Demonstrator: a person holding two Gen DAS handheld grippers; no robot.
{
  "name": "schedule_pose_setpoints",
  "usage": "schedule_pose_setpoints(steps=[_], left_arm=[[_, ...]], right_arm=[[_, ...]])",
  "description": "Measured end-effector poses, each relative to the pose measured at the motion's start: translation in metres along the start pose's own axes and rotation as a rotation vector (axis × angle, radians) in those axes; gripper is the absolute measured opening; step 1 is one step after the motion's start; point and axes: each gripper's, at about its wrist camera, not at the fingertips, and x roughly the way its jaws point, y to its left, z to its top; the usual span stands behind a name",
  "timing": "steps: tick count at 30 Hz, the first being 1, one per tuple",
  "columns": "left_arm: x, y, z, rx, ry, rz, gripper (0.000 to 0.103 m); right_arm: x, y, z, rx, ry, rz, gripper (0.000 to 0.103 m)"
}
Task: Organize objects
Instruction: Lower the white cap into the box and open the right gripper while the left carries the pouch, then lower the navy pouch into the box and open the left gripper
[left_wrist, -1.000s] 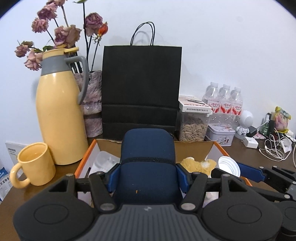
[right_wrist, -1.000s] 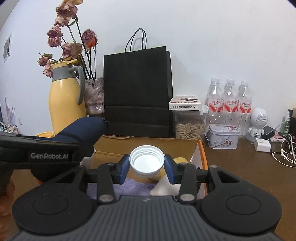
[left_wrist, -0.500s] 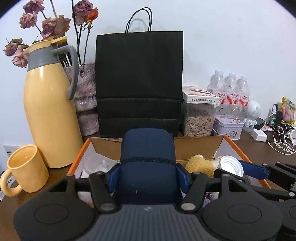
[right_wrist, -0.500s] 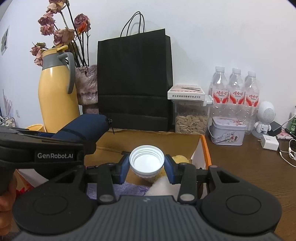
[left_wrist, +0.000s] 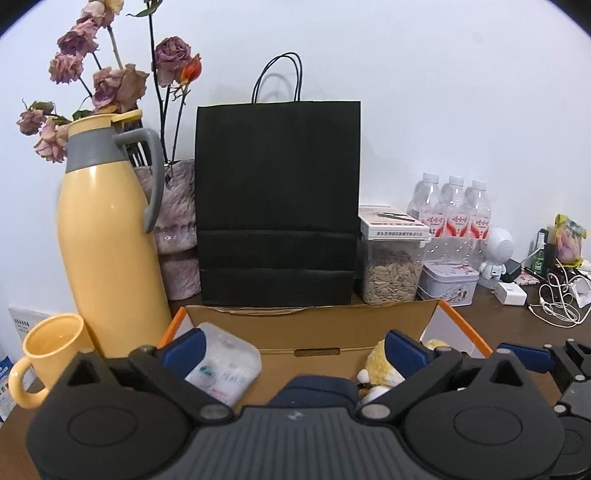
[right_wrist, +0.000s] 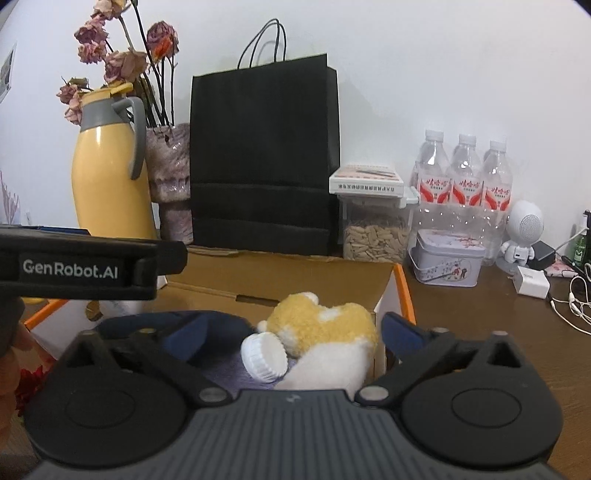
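An open cardboard box (left_wrist: 314, 325) with orange edges sits in front of me; it also shows in the right wrist view (right_wrist: 295, 273). My left gripper (left_wrist: 295, 350) is open above it, and a navy blue pouch (left_wrist: 317, 391) lies in the box below its jaws. My right gripper (right_wrist: 295, 332) is open too. A white bottle cap (right_wrist: 264, 356) lies in the box against a yellow and white plush toy (right_wrist: 325, 332). A clear plastic container (left_wrist: 221, 362) lies at the box's left side.
Behind the box stand a yellow thermos (left_wrist: 107, 236), a yellow mug (left_wrist: 48, 350), a vase of dried roses (left_wrist: 177, 229), a black paper bag (left_wrist: 277, 203), a seed jar (left_wrist: 391, 266), a tin (left_wrist: 448, 282), three water bottles (left_wrist: 454, 218), chargers and cables (left_wrist: 554, 299).
Both grippers opened. The left let go of the navy pouch and the right let go of the white cap; both things now lie in the box.
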Motion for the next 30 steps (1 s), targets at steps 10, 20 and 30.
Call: schedule_pose_setpoints(steps=[10,20,30], left_arm=[[-0.001,-0.001,0.001,0.002,0.013,0.002,0.103],[-0.006,0.000,0.000,-0.005,0.020,0.004,0.103],[-0.023,0.005,-0.005,-0.012,0.018,0.015,0.103]], right_arm=[[-0.003,0.001,0.002,-0.002,-0.004,0.008,0.103],[-0.011,0.006,0.002,-0.009,-0.013,0.016,0.103],[-0.025,0.010,0.000,-0.019,-0.021,0.016,0.103]])
